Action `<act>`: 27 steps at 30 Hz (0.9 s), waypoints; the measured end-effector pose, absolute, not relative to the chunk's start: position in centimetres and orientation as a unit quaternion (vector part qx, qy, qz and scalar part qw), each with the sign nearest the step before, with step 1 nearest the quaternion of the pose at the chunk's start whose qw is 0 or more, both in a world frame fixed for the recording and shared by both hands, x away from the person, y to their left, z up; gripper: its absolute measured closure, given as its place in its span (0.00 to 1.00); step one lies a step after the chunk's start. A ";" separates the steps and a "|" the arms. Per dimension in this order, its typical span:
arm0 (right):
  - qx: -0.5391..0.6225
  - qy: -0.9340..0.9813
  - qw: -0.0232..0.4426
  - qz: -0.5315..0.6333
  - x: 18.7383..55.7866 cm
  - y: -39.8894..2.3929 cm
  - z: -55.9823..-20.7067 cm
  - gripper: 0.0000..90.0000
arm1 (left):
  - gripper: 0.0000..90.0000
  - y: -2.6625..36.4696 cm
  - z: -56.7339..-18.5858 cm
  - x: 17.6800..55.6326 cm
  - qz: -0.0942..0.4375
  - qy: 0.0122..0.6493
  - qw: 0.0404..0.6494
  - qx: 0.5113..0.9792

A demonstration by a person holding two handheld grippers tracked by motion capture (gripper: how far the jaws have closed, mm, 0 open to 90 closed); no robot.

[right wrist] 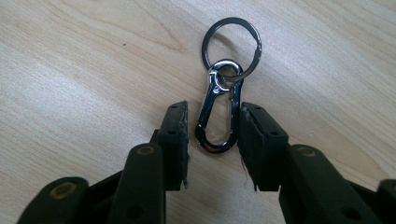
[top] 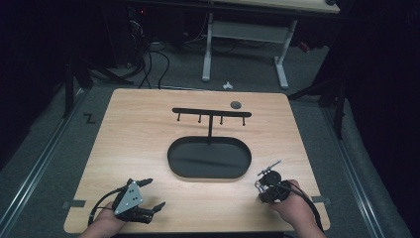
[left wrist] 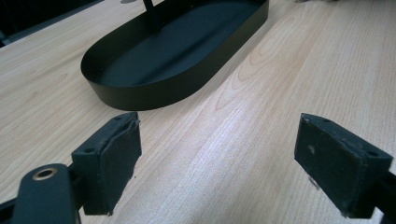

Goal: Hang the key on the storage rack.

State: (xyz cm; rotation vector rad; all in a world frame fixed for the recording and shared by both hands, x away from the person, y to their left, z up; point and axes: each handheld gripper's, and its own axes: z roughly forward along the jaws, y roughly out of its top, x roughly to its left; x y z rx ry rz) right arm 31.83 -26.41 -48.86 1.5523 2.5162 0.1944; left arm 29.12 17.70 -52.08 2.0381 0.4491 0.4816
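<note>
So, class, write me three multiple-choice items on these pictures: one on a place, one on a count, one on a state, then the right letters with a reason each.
1. Where does the metal clip lie?
A. in the black tray
B. on the table between the right gripper's jaws
C. hung on the rack

2. How many pegs hang from the bar of the black rack?
A. two
B. four
C. six

3. How does the left gripper stand?
A. open, nothing between its jaws
B. shut on the ring
C. shut on the tray's rim

Answers:
1 B: the right gripper view shows the clip, joined to a ring, flat on the wooden table with the right gripper around it and gaps on both sides.
2 B: the high view shows four short pegs.
3 A: bare wood shows between its wide jaws; the black tray lies beyond.
</note>
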 end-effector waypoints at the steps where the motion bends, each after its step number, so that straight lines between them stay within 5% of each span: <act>1: 0.521 0.846 0.089 0.065 31.8 -26.4 -48.9 0.72 | 0.17 17.7 -52.1 29.1 0.197 0.184 0.479 0.835; 27: 0.541 0.832 0.106 0.068 32.0 -27.1 -48.4 0.78 | 0.17 17.7 -52.1 29.1 0.197 0.184 0.479 0.836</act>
